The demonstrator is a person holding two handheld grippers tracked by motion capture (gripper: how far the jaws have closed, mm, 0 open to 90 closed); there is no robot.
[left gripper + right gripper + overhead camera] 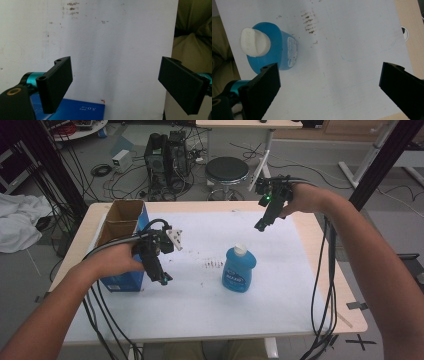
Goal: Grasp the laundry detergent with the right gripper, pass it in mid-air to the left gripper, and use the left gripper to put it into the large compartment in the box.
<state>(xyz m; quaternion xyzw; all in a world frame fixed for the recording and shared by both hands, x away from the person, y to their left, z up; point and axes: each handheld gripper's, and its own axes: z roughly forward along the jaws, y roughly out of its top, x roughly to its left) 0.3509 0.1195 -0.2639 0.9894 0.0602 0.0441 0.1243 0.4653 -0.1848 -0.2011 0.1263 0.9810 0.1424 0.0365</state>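
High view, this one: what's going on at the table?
A person holds a gripper in each hand over a white-covered table. A blue bottle with a white cap stands upright near the middle, untouched. The right gripper hangs above and behind it, open, its camera looking down on the bottle. The left gripper is open too, low beside an open blue box at the table's left edge. Neither holds anything.
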